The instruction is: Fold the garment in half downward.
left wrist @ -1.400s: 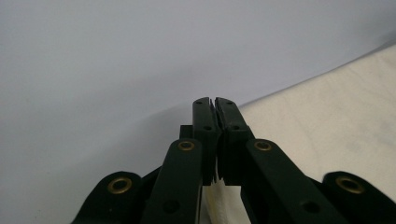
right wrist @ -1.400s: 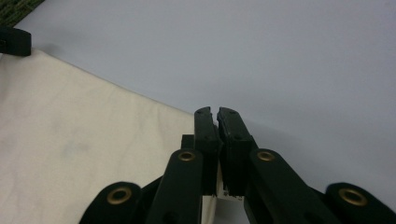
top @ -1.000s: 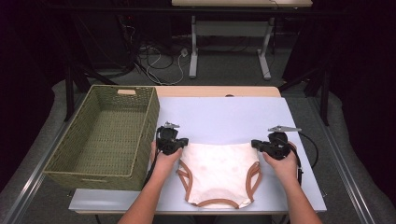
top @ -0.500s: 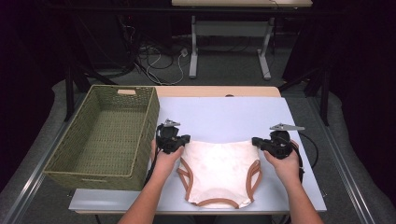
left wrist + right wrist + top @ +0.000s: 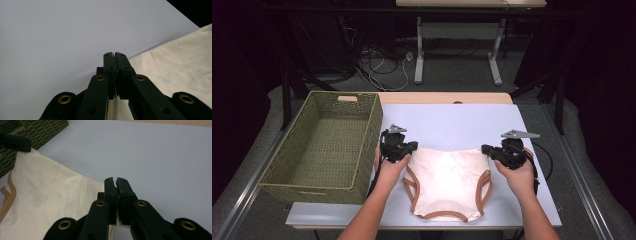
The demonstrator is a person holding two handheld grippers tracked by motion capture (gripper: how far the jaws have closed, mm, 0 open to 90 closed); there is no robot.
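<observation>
A cream garment (image 5: 447, 175) with orange-brown trim hangs stretched between my two grippers, and its lower part lies on the pale table (image 5: 452, 122). My left gripper (image 5: 414, 146) is shut on the garment's top left corner. In the left gripper view the jaws (image 5: 115, 53) are closed tight, with the cloth (image 5: 175, 57) spreading off to the right. My right gripper (image 5: 484, 148) is shut on the top right corner. In the right gripper view its jaws (image 5: 115, 179) pinch the cloth (image 5: 50, 195), and the other gripper (image 5: 15, 142) shows at the far corner.
A green woven basket (image 5: 367, 145), with nothing in it, stands on the left of the table, close beside my left hand; it also shows as the basket (image 5: 37, 130) in the right gripper view. Bare table lies beyond the garment. A cable (image 5: 544, 160) loops by my right hand.
Both hands have risen a little together, lifting the garment's top edge off the table. The grips have not changed.
</observation>
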